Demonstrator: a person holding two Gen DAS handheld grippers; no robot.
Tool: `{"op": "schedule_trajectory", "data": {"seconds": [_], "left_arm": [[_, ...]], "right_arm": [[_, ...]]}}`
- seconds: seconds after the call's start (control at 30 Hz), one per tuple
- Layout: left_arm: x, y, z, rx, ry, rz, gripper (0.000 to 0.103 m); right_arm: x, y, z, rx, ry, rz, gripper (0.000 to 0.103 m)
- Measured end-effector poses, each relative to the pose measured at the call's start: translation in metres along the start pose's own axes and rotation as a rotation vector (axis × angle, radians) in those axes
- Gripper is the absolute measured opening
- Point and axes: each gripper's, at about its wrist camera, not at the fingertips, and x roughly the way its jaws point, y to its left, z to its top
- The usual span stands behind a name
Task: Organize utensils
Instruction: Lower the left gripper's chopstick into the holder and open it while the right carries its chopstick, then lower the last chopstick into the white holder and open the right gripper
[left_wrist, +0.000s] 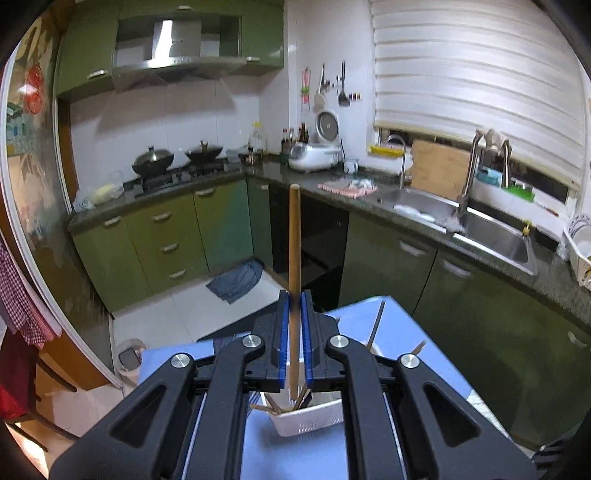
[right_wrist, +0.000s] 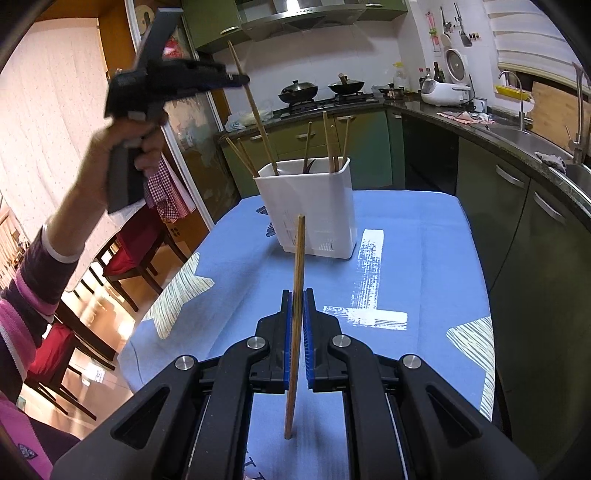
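Observation:
A white utensil holder (right_wrist: 314, 210) stands on the blue tablecloth (right_wrist: 424, 258) with several wooden chopsticks in it. My left gripper (left_wrist: 294, 299) is shut on a wooden chopstick (left_wrist: 294, 240); in the right wrist view this gripper (right_wrist: 242, 78) hangs above the holder's left side, and its chopstick (right_wrist: 258, 122) reaches down into the holder. The holder shows below it in the left wrist view (left_wrist: 306, 421). My right gripper (right_wrist: 296, 297) is shut on another wooden chopstick (right_wrist: 298, 266), held in front of the holder above the cloth.
Green cabinets (right_wrist: 517, 206) and a counter with a sink (left_wrist: 491, 236) run along the right. A stove with woks (right_wrist: 317, 90) is at the back. Chairs with red cushions (right_wrist: 125, 254) stand left of the table.

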Motion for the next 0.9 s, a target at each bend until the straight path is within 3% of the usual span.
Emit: {"op": "schedule_trajectory", "data": {"seconds": [0.1,0.13,0.17,0.23,0.37,0.5,0.67,0.9], "left_arm": [[0.009,0.002,-0.014,0.014,0.031,0.003,0.012],[0.008,0.002,-0.018,0.018,0.034,0.000,0.024],[0.006,0.002,-0.022,0.021,0.034,-0.002,0.043],[-0.007,0.005,-0.029,0.015,0.012,-0.011,0.060],[-0.050,0.011,-0.044,0.020,-0.063,-0.028,0.066],[-0.097,0.028,-0.074,-0.029,-0.112,-0.038,0.070],[-0.137,0.051,-0.123,-0.084,-0.095,-0.051,0.073],[-0.167,0.087,-0.171,-0.163,-0.083,0.003,0.075]], "right_arm": [[0.001,0.002,0.002,-0.002,0.006,0.001,0.006],[0.002,0.004,0.003,-0.003,0.006,0.001,0.006],[0.002,0.005,0.004,-0.006,0.007,-0.001,0.006],[0.000,0.006,0.009,-0.010,-0.001,-0.003,0.006],[-0.011,0.007,0.027,-0.009,-0.036,0.001,0.006],[-0.026,0.013,0.066,-0.031,-0.104,0.009,0.006],[-0.037,0.026,0.126,-0.055,-0.197,0.029,0.006],[-0.020,0.028,0.208,-0.025,-0.292,-0.046,0.006]]}}
